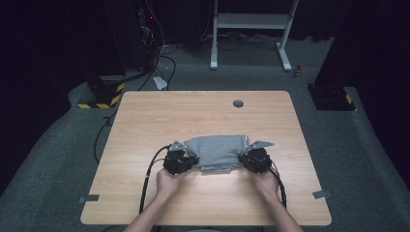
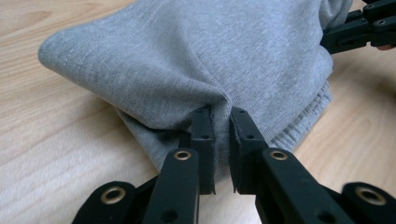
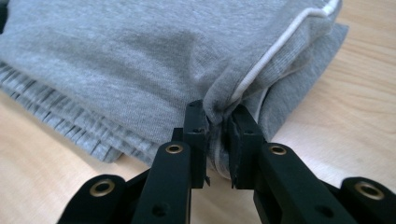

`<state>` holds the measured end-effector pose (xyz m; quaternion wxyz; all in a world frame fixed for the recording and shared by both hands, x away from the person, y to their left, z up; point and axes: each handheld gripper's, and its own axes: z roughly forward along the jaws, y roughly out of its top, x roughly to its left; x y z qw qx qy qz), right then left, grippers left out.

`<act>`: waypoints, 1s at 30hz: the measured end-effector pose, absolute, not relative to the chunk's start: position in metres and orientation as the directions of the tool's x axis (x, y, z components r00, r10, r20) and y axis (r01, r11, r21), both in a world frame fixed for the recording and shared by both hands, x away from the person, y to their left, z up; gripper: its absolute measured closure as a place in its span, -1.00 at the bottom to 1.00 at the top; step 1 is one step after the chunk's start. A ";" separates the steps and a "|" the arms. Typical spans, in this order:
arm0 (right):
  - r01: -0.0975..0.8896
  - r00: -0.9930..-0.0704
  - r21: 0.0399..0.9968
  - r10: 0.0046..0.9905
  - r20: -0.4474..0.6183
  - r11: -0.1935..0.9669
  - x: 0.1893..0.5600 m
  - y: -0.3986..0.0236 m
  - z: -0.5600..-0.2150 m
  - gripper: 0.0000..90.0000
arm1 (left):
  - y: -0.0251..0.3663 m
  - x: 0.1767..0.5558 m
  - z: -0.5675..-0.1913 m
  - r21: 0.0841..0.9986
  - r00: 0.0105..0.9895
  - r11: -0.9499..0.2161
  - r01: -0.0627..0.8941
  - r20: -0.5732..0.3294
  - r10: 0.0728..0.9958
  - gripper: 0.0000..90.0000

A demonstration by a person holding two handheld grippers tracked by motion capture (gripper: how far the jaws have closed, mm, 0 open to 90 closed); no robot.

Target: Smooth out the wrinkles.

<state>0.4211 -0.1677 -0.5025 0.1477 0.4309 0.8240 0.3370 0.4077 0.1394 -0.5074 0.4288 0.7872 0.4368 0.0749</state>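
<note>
Your L gripper [image 2: 222, 116] pinches the garment's [image 1: 215, 150] left edge, R gripper [image 3: 218, 114] pinches its right edge w/ white trim. Folded grey garment lies mid-table [image 1: 145, 121], btw both.

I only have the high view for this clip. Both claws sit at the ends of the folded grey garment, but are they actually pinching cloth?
Observer: Yes for the left claw. Its own view shows a fold of the grey garment bunched between the jaws.
Operator: And the right one?
Observer: The right claw is also shut on cloth, at an edge with thin white piping.
Operator: Anything else under the top layer?
Observer: A ribbed band sticks out beneath the fold, lying on the wooden table.
</note>
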 end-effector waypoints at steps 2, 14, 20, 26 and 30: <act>0.610 -0.573 0.682 0.819 0.028 0.403 0.427 -0.168 -0.502 0.76 | 0.133 0.412 -0.506 0.743 0.606 -0.261 0.616 -0.236 0.759 0.80; 0.637 -0.518 0.707 0.850 0.099 0.306 0.426 -0.187 -0.489 0.27 | 0.142 0.411 -0.492 0.766 0.576 -0.186 0.615 -0.276 0.770 0.14; 0.629 -0.507 0.736 0.850 0.143 0.251 0.413 -0.207 -0.474 0.14 | 0.157 0.415 -0.482 0.764 0.536 -0.136 0.631 -0.303 0.788 -0.09; 0.618 -0.492 0.759 0.854 0.168 0.207 0.422 -0.209 -0.452 0.06 | 0.159 0.436 -0.471 0.754 0.498 -0.119 0.646 -0.298 0.814 -0.23; 0.626 -0.473 0.752 0.867 0.156 0.206 0.441 -0.198 -0.443 0.03 | 0.156 0.453 -0.471 0.735 0.480 -0.166 0.658 -0.238 0.845 -0.27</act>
